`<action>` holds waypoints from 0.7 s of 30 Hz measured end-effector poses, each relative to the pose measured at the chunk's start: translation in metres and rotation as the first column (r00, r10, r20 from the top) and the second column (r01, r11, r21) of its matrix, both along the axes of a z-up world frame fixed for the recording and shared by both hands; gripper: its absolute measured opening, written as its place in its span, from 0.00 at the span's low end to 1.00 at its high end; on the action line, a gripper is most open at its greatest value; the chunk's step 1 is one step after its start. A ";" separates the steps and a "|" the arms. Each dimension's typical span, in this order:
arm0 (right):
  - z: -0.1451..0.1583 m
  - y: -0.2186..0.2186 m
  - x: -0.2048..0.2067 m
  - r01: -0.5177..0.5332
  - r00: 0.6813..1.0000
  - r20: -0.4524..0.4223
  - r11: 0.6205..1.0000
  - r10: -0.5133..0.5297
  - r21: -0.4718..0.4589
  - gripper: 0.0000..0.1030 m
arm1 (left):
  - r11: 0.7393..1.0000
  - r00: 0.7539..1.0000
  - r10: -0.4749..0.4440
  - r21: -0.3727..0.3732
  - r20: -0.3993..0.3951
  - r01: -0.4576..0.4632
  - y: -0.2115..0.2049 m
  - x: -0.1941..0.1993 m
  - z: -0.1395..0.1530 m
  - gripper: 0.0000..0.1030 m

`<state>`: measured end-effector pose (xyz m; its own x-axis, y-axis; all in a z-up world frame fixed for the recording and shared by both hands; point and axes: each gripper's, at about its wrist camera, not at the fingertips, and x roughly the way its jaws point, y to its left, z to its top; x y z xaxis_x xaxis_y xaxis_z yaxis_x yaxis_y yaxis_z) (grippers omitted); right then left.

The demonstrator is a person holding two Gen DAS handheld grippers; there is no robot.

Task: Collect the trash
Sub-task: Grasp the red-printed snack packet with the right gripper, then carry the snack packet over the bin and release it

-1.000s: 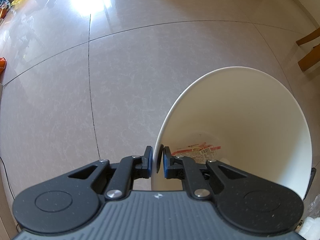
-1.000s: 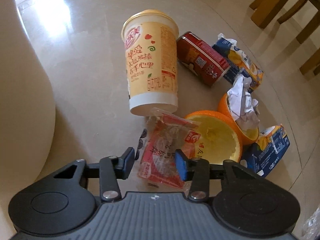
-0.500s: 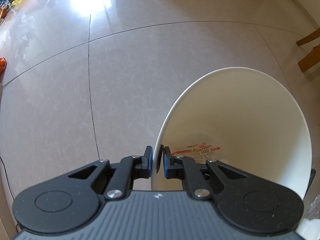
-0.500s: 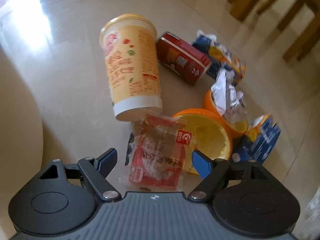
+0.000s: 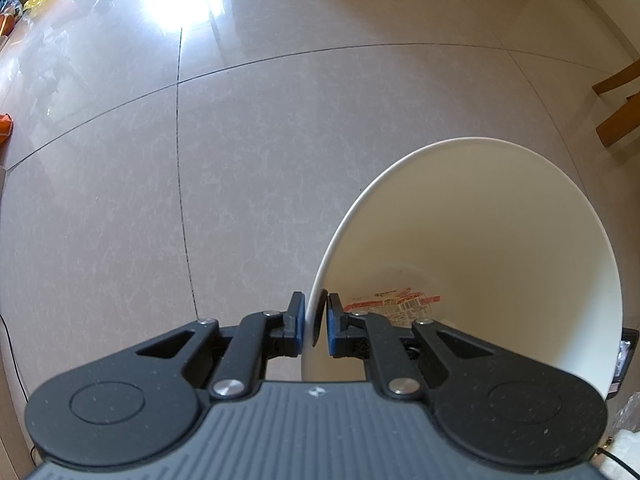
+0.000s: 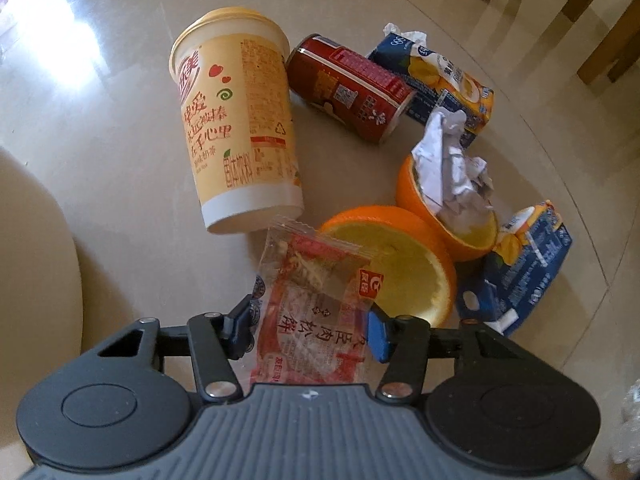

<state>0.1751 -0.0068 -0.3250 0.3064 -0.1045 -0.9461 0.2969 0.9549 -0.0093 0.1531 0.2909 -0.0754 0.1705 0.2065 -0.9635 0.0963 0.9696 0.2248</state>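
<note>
My left gripper (image 5: 316, 320) is shut on the rim of a white trash bin (image 5: 500, 220); a printed wrapper (image 5: 396, 300) lies at the bin's bottom. In the right wrist view a red-and-clear snack wrapper (image 6: 316, 300) lies on the floor between the fingers of my right gripper (image 6: 310, 328). Its jaws are closing, and the pads stand at the wrapper's two edges without visibly squeezing it. Beyond it lie a yellow paper cup (image 6: 236, 120) on its side, a red can (image 6: 348, 88), two orange peel halves (image 6: 404, 256), crumpled paper (image 6: 452, 160) and two blue cartons (image 6: 524, 264).
The bin's white wall (image 6: 32, 260) fills the left edge of the right wrist view. Wooden chair legs (image 6: 560, 0) stand behind the trash, and more chair legs (image 5: 620, 112) show at the right of the left wrist view. The floor is glossy tile.
The right gripper's jaws spread wide, then came partly back in around the snack wrapper, and the gripper shifted and rolled a little. The left gripper and the bin stayed put.
</note>
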 end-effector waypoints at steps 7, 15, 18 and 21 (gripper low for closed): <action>0.035 -0.008 -0.005 -0.114 0.992 -0.046 0.992 0.116 0.045 0.58 | 1.000 1.000 -0.013 0.008 0.002 0.013 -0.003 -0.001 0.000 0.09; 0.142 -0.007 -0.002 -0.366 0.931 -0.016 0.931 0.366 0.020 0.58 | 1.000 1.000 -0.001 -0.001 -0.006 0.001 0.000 0.002 0.000 0.09; 0.191 -0.006 0.002 -0.447 0.894 0.014 0.894 0.447 0.024 0.58 | 1.000 1.000 -0.003 -0.001 -0.011 0.003 0.000 0.002 -0.001 0.09; 0.246 0.003 -0.002 -0.523 0.851 0.082 0.852 0.519 0.031 0.58 | 1.000 1.000 0.001 -0.001 -0.007 -0.001 0.000 0.004 -0.002 0.09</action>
<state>0.1732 -0.0038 -0.0788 0.3662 0.1359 -0.9206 -0.2461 0.9682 0.0450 0.1569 0.2907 -0.0772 0.1636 0.2052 -0.9649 0.0973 0.9700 0.2228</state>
